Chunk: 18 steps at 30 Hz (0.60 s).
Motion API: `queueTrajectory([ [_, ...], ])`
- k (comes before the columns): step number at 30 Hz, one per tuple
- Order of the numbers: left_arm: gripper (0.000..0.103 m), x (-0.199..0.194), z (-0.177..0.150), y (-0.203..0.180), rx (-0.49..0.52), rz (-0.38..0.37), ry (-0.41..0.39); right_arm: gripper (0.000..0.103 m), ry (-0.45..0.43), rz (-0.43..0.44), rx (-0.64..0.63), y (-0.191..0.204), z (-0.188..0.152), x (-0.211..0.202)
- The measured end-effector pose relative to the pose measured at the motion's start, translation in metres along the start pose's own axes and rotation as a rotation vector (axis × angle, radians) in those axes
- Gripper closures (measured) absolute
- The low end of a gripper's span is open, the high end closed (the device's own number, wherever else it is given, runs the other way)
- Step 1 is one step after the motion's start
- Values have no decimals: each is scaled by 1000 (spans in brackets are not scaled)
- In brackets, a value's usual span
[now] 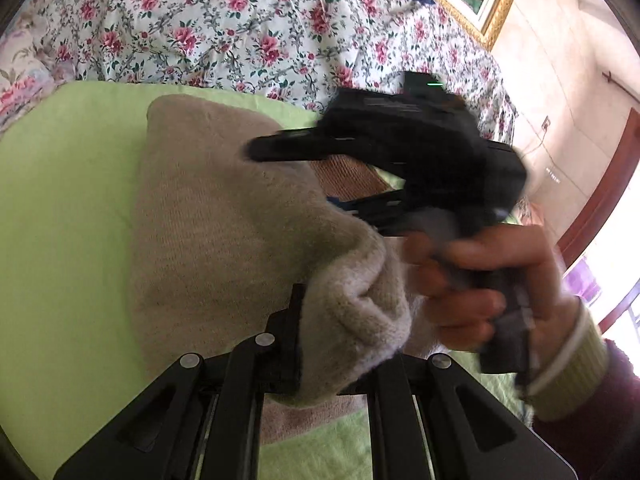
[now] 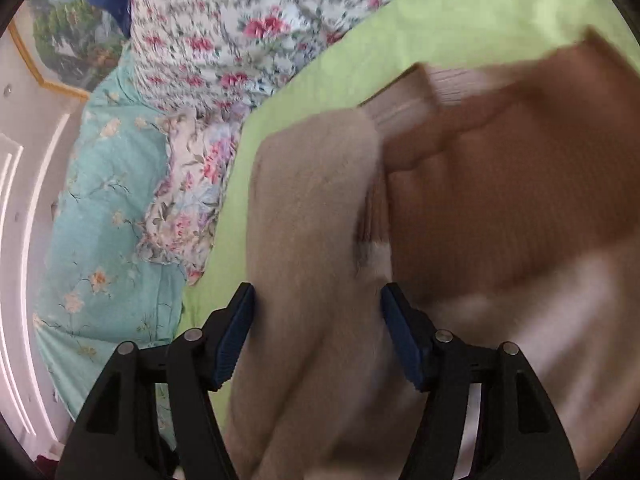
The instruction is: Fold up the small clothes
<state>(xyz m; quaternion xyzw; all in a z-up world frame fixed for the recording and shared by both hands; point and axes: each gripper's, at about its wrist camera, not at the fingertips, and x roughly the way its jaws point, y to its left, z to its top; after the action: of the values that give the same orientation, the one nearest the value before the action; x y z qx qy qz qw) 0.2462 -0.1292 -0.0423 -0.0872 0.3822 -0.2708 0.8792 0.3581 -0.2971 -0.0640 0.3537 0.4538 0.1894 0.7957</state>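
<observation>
A beige knit garment (image 1: 208, 208) lies on a lime-green sheet (image 1: 60, 200). My left gripper (image 1: 344, 328) is shut on a bunched fold of it, and the cloth hides one finger. The right gripper (image 1: 292, 176), blurred, hovers over the garment's far side in a person's hand (image 1: 480, 280). In the right wrist view the right gripper (image 2: 316, 320) stands open, its blue pads (image 2: 236, 340) on either side of a strip of the beige garment (image 2: 312, 200) without pressing it. A brown ribbed knit piece (image 2: 520, 200) lies beside the beige cloth, blurred.
A floral quilt (image 1: 220, 32) covers the bed beyond the green sheet (image 2: 440, 20). A teal flowered quilt (image 2: 108, 200) lies at the left. A gold-framed picture (image 1: 480, 0) leans on the wall behind. A white door (image 2: 16, 240) stands at the far left.
</observation>
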Motion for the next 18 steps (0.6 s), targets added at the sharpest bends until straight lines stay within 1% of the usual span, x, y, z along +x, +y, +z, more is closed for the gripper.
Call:
queueTrajectory([
  [1, 95, -1, 1, 1, -7, -3, -2, 63, 8, 13, -13, 4, 2, 6],
  [2, 95, -4, 1, 4, -15, -8, -7, 66, 12, 22, -22, 7, 4, 10],
  [5, 95, -12, 5, 8, -26, -11, -27, 67, 1, 23, -56, 17, 5, 5],
  [7, 95, -19, 7, 9, -38, -27, -37, 67, -19, -7, -92, 22, 3, -7],
  [8, 95, -22, 7, 9, -39, -32, -43, 65, -25, -20, -87, 21, 3, -12],
  [9, 95, -24, 8, 8, -36, -35, -48, 56, -32, -43, -64, 18, 2, -18],
  [10, 95, -26, 9, 7, -35, -36, -51, 39, -36, -62, -43, 13, 1, -23],
  [12, 95, -27, 9, 7, -35, -35, -54, 25, -35, -76, -14, 6, -1, -32],
  [14, 95, -29, 9, 9, -40, -41, -57, 25, -10, -59, 8, 0, -4, -33],
  [16, 95, -32, 9, 10, -47, -48, -63, 25, 42, -9, 50, -5, -5, -25],
  [18, 95, -33, 9, 10, -45, -47, -64, 25, 72, 45, 69, -4, -5, -15],
])
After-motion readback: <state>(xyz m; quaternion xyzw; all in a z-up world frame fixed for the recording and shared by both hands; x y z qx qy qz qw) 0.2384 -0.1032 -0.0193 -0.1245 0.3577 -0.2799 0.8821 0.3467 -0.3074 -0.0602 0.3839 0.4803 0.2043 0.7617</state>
